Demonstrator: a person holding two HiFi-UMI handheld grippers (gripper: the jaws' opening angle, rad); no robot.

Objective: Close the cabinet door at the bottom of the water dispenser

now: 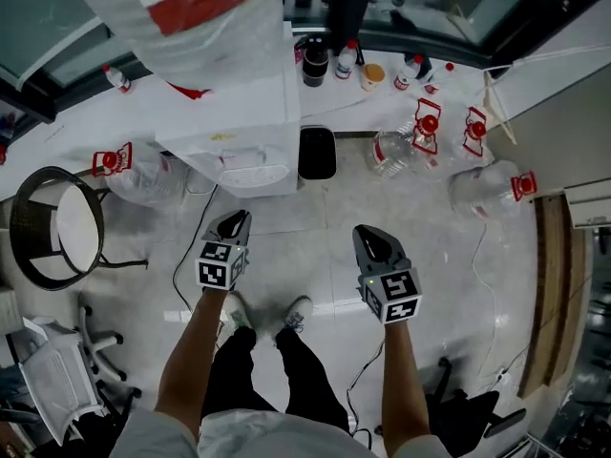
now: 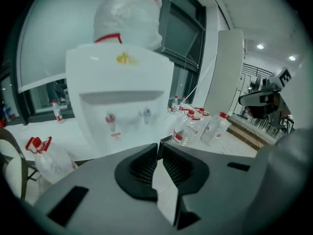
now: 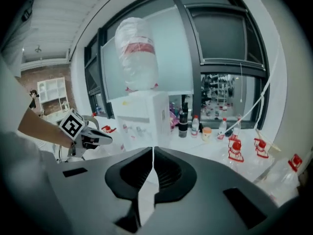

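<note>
Where the pale glossy tiled floor meets the window wall, the white boxy water dispenser stands, its bottom cabinet door hidden from view. Before it, left gripper and right gripper hold jaws pressed together, empty.

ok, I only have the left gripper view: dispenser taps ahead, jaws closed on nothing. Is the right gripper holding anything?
Observer: No. The right gripper view shows the right gripper with its jaws together and nothing between them.
Operator: Are we touching the dispenser?
Observer: No. In the head view the left gripper and the right one hang side by side over bare floor, short of the water dispenser.
Operator: Anything on the floor near us?
Observer: A dark cable lies just left of the left gripper and runs up toward the dispenser's base.
</note>
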